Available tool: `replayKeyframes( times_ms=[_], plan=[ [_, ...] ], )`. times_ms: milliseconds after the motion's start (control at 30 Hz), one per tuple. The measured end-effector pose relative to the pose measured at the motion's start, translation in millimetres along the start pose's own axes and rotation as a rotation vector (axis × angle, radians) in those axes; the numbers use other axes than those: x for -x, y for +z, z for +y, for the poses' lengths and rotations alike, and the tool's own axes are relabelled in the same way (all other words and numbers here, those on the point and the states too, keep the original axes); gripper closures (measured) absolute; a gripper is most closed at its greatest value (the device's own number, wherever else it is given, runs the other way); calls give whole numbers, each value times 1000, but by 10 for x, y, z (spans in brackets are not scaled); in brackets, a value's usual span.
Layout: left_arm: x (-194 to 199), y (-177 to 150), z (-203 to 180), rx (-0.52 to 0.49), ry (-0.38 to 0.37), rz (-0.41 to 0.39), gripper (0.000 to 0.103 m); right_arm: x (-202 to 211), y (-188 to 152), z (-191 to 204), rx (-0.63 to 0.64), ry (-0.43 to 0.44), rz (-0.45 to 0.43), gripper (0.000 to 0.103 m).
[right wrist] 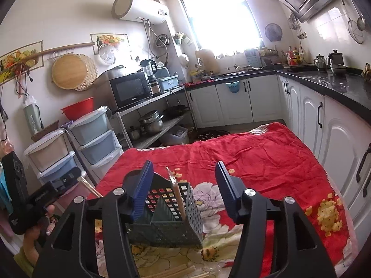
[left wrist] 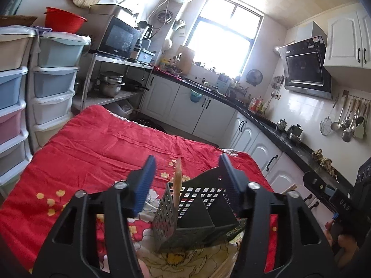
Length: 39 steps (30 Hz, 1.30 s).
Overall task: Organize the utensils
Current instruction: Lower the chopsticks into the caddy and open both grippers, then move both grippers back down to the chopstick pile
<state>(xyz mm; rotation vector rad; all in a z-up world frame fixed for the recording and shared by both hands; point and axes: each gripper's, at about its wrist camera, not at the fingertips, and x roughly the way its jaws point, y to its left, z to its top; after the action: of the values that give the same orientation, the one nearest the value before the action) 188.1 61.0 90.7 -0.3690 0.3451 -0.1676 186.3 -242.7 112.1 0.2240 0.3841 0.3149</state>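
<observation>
Tipping is your main worry: the dark perforated caddy (left wrist: pixel 197 213) stands on the red flowered cloth (left wrist: pixel 97 148) with one chopstick (left wrist: pixel 178 183) leaning upright in a compartment, and both claws straddle it. Your left gripper (left wrist: pixel 187 169) has its jaws apart, the right-hand pad close against the caddy's wall; your right gripper (right wrist: pixel 184 173) is also apart, its left pad just beside the rim. Neither clamps anything. Nudge a wall while reaching for the loose chopsticks (right wrist: pixel 176 272) lying near the cloth's front edge and the light caddy could topple, spilling the stick
</observation>
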Motion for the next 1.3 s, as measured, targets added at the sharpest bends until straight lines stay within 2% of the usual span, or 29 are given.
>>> replayKeyframes(
  times_ms=[200, 333, 867, 1300],
  plan=[
    [180, -31, 71, 36, 4, -9, 19, 89, -92, -6, 5, -9, 17, 43],
    [266, -86, 87, 50, 5, -2, 11, 154, -167, 5, 10, -2, 25, 41],
    [480, -373, 172, 80, 22, 36, 11, 281, -399, 111, 56, 14, 76, 41],
    [505, -669, 268, 101, 34, 118, 11, 336, -651, 120, 85, -1, 139, 41]
  ],
)
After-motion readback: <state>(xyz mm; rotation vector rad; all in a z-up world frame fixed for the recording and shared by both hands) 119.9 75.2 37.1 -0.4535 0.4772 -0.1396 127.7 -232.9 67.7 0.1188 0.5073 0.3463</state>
